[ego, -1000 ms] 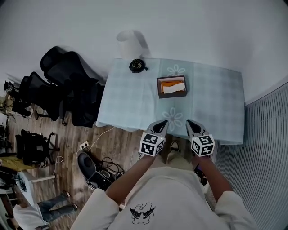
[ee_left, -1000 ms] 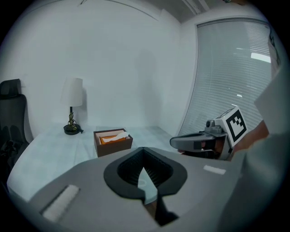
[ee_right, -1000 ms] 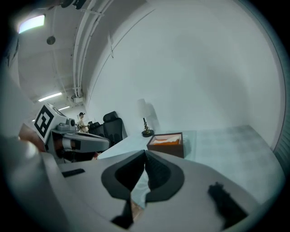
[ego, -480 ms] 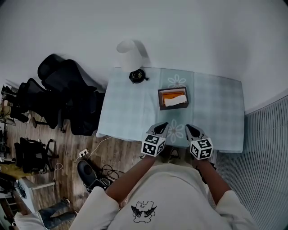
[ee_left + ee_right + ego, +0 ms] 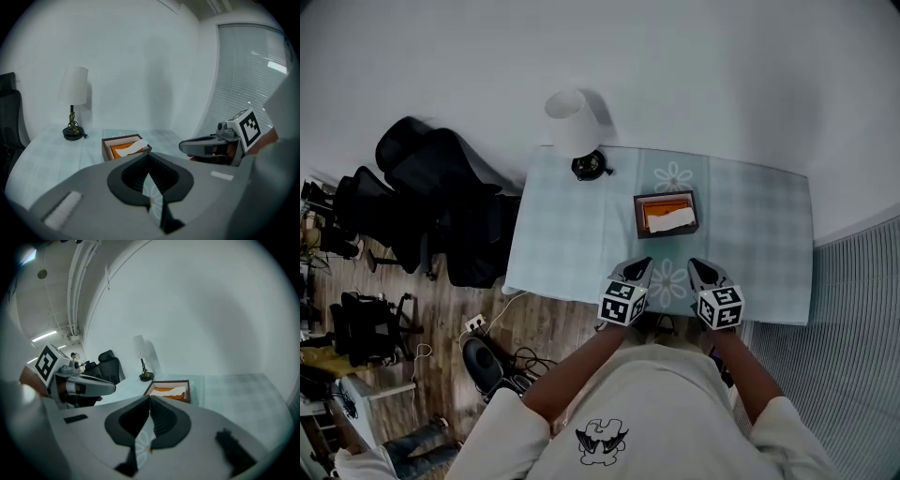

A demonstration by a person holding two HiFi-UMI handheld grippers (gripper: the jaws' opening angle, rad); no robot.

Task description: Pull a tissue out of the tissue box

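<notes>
A brown open-topped tissue box (image 5: 667,214) with an orange lining stands mid-table, and a white tissue (image 5: 673,218) lies across its top. It also shows ahead in the left gripper view, tissue box (image 5: 125,146), and in the right gripper view, tissue box (image 5: 169,391). My left gripper (image 5: 640,265) and right gripper (image 5: 695,266) hover side by side over the table's near edge, short of the box. Both point toward it. The left gripper (image 5: 147,154) has its jaws together and empty. The right gripper (image 5: 150,396) is likewise shut on nothing.
A pale checked cloth covers the table (image 5: 572,234). A white-shaded lamp (image 5: 578,131) stands at its far left corner. Black office chairs (image 5: 450,202) crowd the floor to the left, with cables (image 5: 511,361) below. Window blinds (image 5: 853,347) run along the right.
Both grippers have moved forward together toward the tissue box, and the gap to it has shrunk. Their jaws stay shut.
</notes>
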